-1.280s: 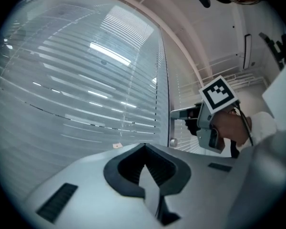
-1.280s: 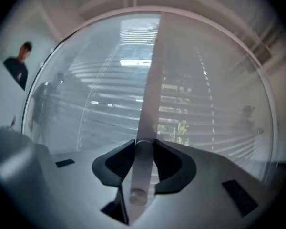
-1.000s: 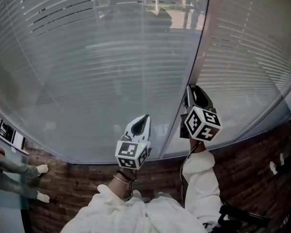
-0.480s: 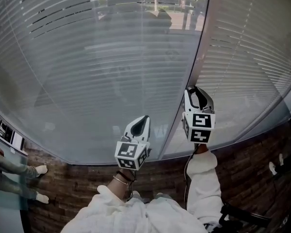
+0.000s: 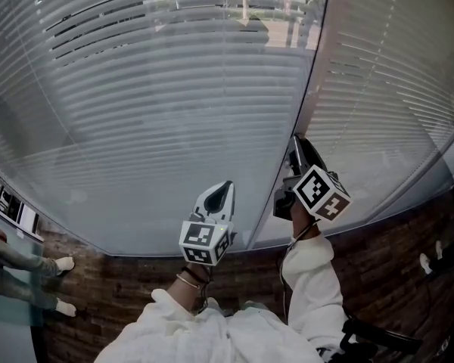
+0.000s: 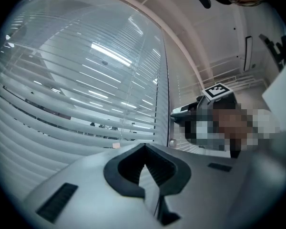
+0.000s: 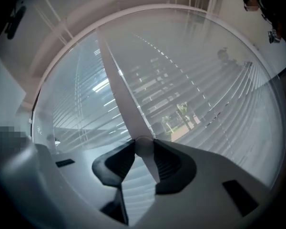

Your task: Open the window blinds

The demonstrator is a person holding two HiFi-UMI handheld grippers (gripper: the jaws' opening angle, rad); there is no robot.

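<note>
Slatted window blinds (image 5: pixel 159 89) hang behind glass across the wall in front of me. A pale upright frame post (image 5: pixel 314 74) divides the panes. A small round knob (image 7: pixel 143 147) sits on that post, also visible as the knob (image 6: pixel 172 142) in the left gripper view. My right gripper (image 5: pixel 296 141) points at the post, and its jaws (image 7: pixel 143 144) are shut on the knob. My left gripper (image 5: pixel 228 181) is held level just left of it, short of the glass. Its jaws (image 6: pixel 143 149) are shut with nothing between them.
A second pane of blinds (image 5: pixel 393 89) lies right of the post. Below the window is a dark wood floor (image 5: pixel 378 255). A person's legs and white shoes (image 5: pixel 30 271) stand at the far left, and another shoe (image 5: pixel 426 261) at the right.
My right gripper has rolled about its own axis while staying on the knob. The slats of the left pane now show as sharper separate stripes. The left gripper has not moved.
</note>
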